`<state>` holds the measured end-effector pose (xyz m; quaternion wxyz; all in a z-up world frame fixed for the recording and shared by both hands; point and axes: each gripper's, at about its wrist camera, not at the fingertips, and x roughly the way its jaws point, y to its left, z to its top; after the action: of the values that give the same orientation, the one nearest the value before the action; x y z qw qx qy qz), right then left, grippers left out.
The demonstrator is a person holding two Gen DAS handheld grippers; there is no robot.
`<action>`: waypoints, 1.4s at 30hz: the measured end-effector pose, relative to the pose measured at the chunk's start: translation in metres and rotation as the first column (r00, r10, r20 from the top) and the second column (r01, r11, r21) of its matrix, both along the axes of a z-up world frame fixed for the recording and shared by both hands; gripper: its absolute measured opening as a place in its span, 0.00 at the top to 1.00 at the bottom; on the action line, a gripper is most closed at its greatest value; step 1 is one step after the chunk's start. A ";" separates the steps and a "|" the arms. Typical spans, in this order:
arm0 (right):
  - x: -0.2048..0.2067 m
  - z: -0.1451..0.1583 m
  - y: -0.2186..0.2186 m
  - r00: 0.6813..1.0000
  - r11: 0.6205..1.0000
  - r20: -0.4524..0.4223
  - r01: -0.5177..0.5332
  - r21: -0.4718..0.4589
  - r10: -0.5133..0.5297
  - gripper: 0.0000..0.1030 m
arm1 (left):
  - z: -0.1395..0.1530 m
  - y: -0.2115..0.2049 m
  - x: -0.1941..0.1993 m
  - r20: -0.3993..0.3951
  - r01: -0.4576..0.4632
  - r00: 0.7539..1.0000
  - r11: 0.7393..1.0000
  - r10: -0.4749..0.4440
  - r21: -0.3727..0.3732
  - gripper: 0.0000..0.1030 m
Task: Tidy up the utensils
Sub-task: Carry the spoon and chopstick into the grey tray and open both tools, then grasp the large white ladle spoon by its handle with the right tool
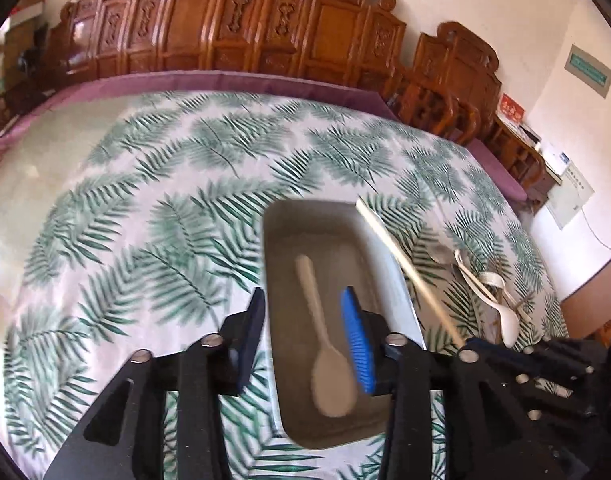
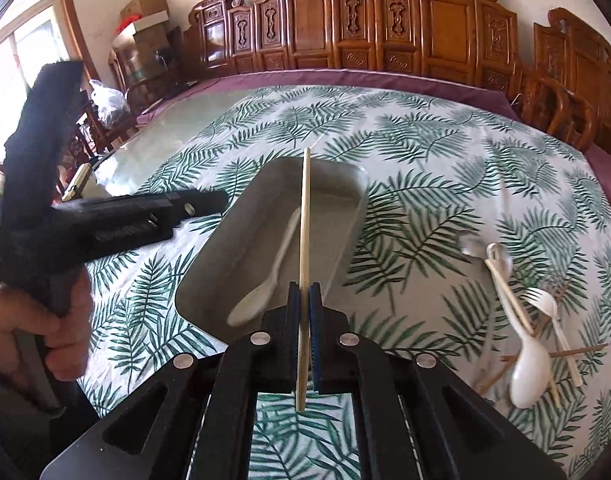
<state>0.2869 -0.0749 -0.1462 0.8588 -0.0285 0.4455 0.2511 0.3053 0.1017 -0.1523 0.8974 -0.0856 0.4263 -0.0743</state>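
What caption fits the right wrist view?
Right gripper clamps a pale wooden chopstick above a grey rectangular tray holding a white plastic spoon.

Both wrist cameras look steeply down over the desk [image 1: 145,200] from close by, the left tool [image 1: 303,328] from the tray's [image 1: 385,248] left, and share that tray.

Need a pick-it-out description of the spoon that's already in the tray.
Start at the leaf-print tablecloth and find the grey rectangular tray near the middle of it. One white plastic spoon lies alone on the tray floor, bowl toward the cameras. The other white spoons lie tangled with forks and chopsticks in the loose pile on the cloth beside the tray.
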 end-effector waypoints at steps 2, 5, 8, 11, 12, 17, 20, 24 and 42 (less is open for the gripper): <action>0.005 -0.007 0.007 1.000 1.000 -0.021 -0.002 0.008 0.002 0.95 | 0.007 0.010 -0.001 0.015 -0.016 1.000 1.000 0.016 -0.005 0.51; 0.013 -0.016 0.016 0.999 1.000 -0.044 -0.002 0.009 0.002 0.95 | 0.015 0.022 -0.003 0.035 -0.032 0.999 0.999 0.032 -0.013 0.42; 0.023 -0.025 0.024 0.998 1.000 -0.069 0.006 0.017 -0.005 0.94 | 0.019 0.029 -0.004 0.048 -0.047 0.998 0.999 0.046 0.006 0.37; 0.031 -0.032 0.030 0.996 1.000 -0.086 0.011 0.020 -0.010 0.94 | 0.021 0.035 -0.004 0.053 -0.054 0.997 0.998 0.054 0.006 0.35; 0.033 -0.034 0.031 0.996 1.000 -0.090 0.013 0.018 -0.011 0.94 | 0.021 0.037 -0.005 0.052 -0.058 0.997 0.998 0.058 0.003 0.35; 0.040 -0.044 0.040 0.994 1.000 -0.109 0.007 0.029 -0.003 0.93 | 0.023 0.036 -0.005 0.056 -0.056 0.997 0.998 0.056 0.005 0.35; 0.037 -0.044 0.044 0.994 0.998 -0.104 -0.019 0.057 0.025 0.92 | 0.022 0.033 -0.005 0.058 -0.051 0.997 0.999 0.050 0.017 0.35; 0.029 -0.034 0.036 0.997 0.998 -0.075 -0.032 0.063 0.037 0.92 | 0.022 0.029 -0.005 0.058 -0.042 0.997 0.999 0.041 0.018 0.35; -0.009 -0.001 -0.142 0.982 0.971 0.107 0.174 -0.161 -0.158 0.76 | 0.017 -0.078 -0.020 0.072 0.146 0.986 0.989 -0.148 0.039 0.35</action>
<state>0.2784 -0.2172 -0.1475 0.8912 -0.0759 0.4255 0.1378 0.2854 0.0238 -0.1354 0.9062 -0.0362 0.3987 -0.1363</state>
